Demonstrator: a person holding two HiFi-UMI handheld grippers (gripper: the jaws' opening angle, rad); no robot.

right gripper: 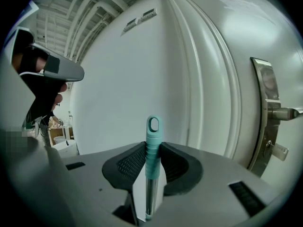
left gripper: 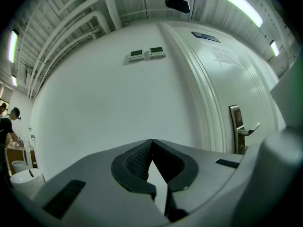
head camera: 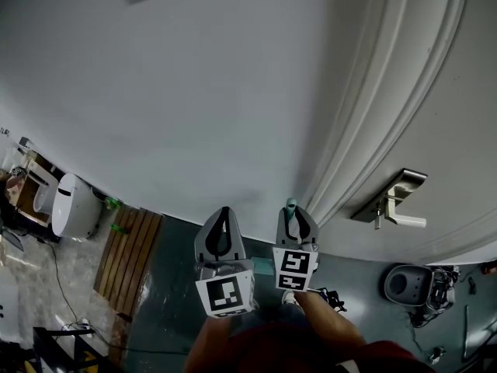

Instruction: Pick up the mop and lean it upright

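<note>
The mop shows only as its handle: a metal tube ending in a teal grip with a hanging loop (right gripper: 152,129). It stands upright between the pads of my right gripper (right gripper: 152,149), which is shut on it just below the loop. In the head view the teal tip (head camera: 291,205) pokes out above the right gripper (head camera: 294,217), close to the door frame. The mop head is hidden below. My left gripper (head camera: 224,214) is held beside the right one, apart from the handle. Its fingertips meet, with nothing between them (left gripper: 151,142).
A white wall (head camera: 194,92) fills the front, with a moulded door frame (head camera: 373,115) and a door with a metal lever handle (head camera: 397,207) to the right. On the floor are a wooden slat panel (head camera: 128,259), a white bin (head camera: 74,206) and a dark round appliance (head camera: 404,284).
</note>
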